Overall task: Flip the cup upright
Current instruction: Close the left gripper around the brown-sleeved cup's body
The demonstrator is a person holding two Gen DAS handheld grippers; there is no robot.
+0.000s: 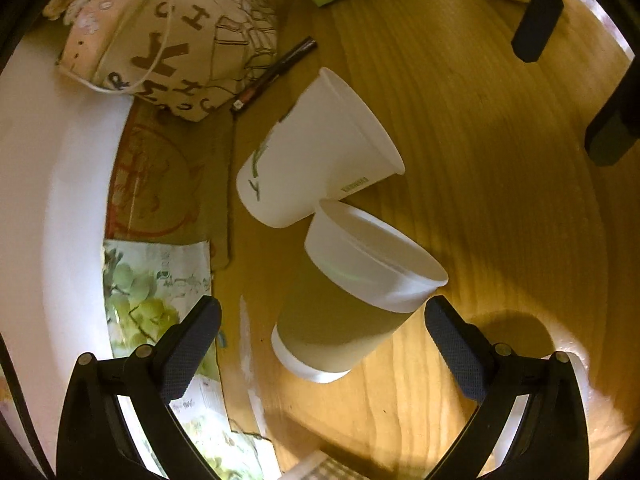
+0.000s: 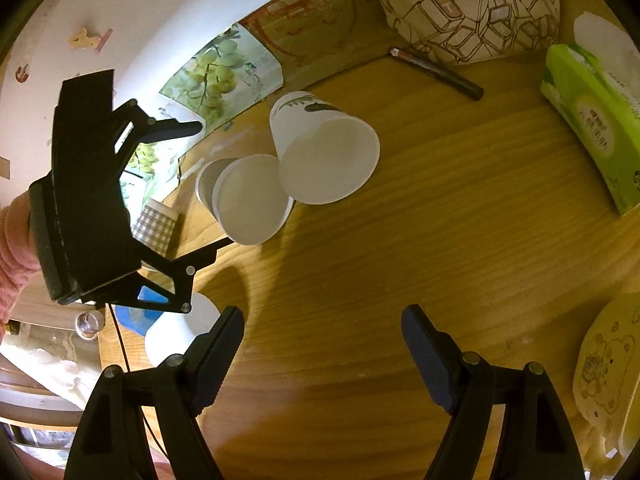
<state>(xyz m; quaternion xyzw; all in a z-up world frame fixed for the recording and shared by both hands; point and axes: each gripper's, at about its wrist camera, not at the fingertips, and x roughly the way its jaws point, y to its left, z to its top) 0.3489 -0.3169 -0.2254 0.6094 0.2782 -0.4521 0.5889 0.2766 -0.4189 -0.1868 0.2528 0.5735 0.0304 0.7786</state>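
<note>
left gripper: jaws wide, empty, straddling sleeved cup lying on table
right gripper: spread, empty
tip: squeeze sleeve midway, gently; avoid touching white cup

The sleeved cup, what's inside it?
From the right wrist view, the sleeved cup lies on its side with its mouth toward the camera; the visible inside looks bare white and empty. Its bottom is hard to make out, and the white cup overlaps its rim.

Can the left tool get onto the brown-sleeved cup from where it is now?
Probably yes. The left tool is open, and the brown-sleeved cup lies on its side between the fingers with nothing in front. Its rim touches the white cup, which may get nudged.
</note>
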